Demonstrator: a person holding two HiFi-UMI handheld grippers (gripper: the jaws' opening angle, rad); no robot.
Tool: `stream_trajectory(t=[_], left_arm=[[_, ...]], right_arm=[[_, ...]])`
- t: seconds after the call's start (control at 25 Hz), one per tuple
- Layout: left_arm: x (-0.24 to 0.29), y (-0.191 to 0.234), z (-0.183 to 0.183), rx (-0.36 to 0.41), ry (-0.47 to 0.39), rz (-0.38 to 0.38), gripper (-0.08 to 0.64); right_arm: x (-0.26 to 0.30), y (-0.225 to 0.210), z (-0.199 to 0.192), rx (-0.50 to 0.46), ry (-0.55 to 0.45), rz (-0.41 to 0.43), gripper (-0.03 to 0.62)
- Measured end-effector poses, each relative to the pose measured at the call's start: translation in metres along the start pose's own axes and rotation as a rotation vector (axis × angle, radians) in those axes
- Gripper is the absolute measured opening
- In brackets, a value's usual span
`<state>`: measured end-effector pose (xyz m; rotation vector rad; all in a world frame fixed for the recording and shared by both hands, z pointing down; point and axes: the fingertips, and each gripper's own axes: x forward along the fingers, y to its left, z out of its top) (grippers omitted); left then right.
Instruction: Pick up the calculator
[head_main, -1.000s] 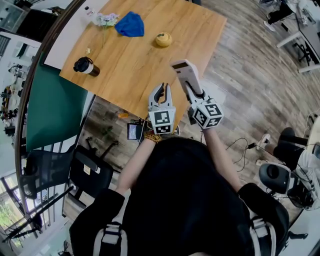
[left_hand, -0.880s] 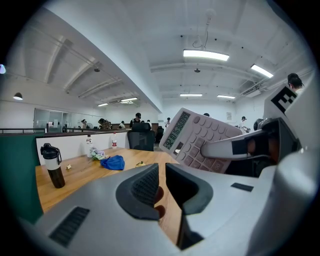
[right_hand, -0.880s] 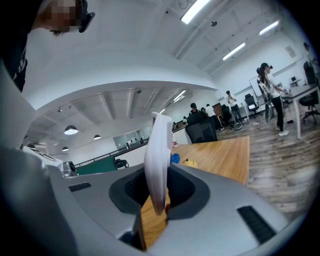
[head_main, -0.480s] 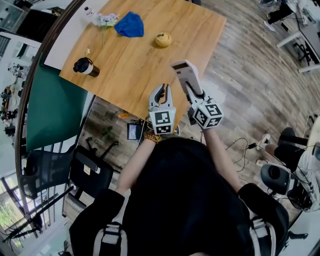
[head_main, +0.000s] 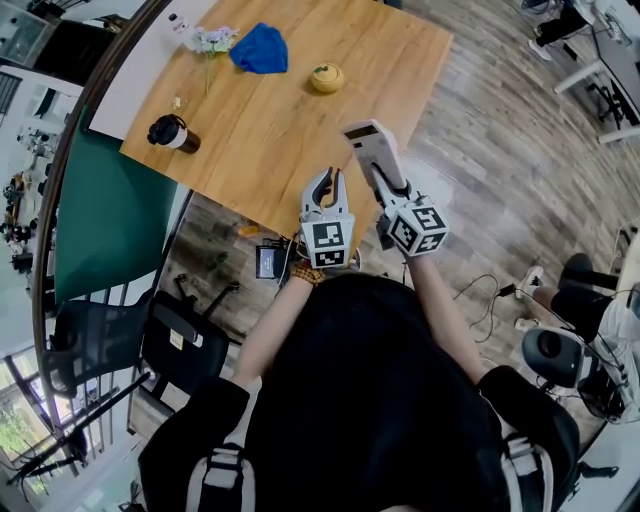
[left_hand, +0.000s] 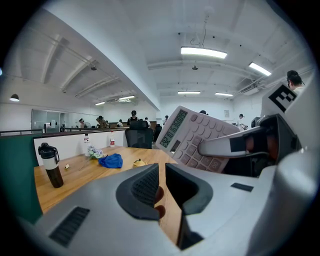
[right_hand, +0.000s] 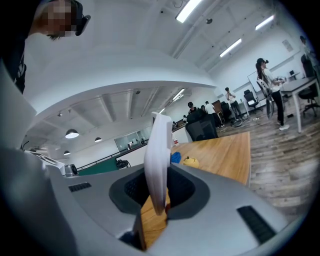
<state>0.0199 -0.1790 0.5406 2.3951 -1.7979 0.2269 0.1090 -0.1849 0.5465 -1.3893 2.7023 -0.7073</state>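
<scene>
Slippage was the main worry. The right tool (head_main: 383, 182) gripped the calculator (head_main: 371, 148) by its near end only, edge-on between the pads. The rest jutted toward 12 o'clock, held in the air above the bench (head_main: 250, 130) close to its 4 o'clock edge. So long an overhang could pivot in the pads, and a jolt might drop it onto the floor (head_main: 500, 150). The left tool (head_main: 325, 182), at 9 o'clock of the right, had its jaws a narrow gap apart on nothing, offering no support.
</scene>
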Motion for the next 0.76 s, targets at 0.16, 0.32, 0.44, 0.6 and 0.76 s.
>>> stream_trajectory(t=[0.16, 0.32, 0.44, 0.6, 0.76], left_arm=[[-0.001, 0.0, -0.003, 0.002, 0.006, -0.003, 0.058], [0.001, -0.001, -0.004, 0.0, 0.009, -0.006, 0.058], [0.0, -0.002, -0.006, 0.002, 0.011, -0.008, 0.058], [-0.001, 0.0, -0.007, -0.006, 0.016, -0.004, 0.058], [0.0, 0.001, -0.009, -0.011, 0.023, -0.002, 0.058]], right_arm=[[0.0, -0.003, -0.004, 0.014, 0.003, -0.005, 0.072], [0.0, -0.005, -0.005, 0.02, 0.004, -0.006, 0.072], [-0.002, -0.006, -0.007, 0.022, 0.007, -0.008, 0.072], [-0.003, -0.006, -0.009, 0.02, 0.012, -0.014, 0.072], [-0.004, -0.01, -0.013, 0.023, 0.025, -0.025, 0.072]])
